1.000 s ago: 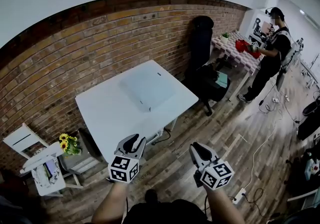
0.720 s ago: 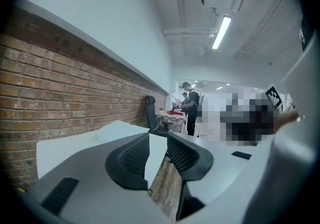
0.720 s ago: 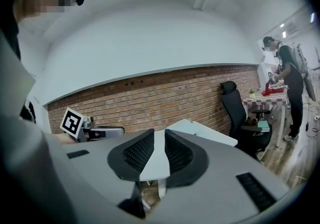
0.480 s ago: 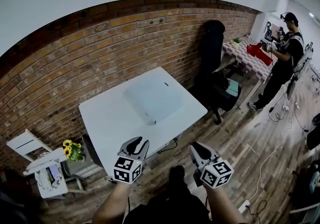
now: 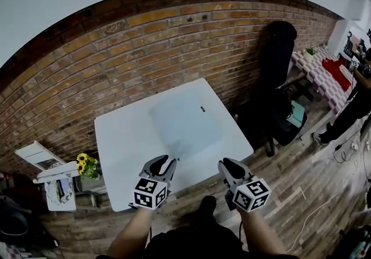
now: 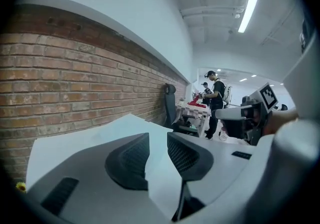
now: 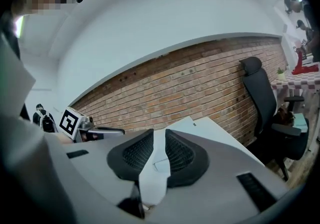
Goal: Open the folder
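A pale, translucent folder lies flat and closed on the white table, toward its middle right. My left gripper hovers over the table's near edge, short of the folder, open and empty. In the left gripper view its jaws point across the tabletop. My right gripper is level with it at the near edge. Its jaws stand a narrow gap apart and are opening, with nothing between them. They point along the table toward the folder.
A brick wall runs behind the table. A black office chair stands to the right. A small white side table with sunflowers is at the left. A person works at a checked table far right. The floor is wood.
The view has closed in on the table. Both grippers have moved forward from over the floor to the table's near edge.
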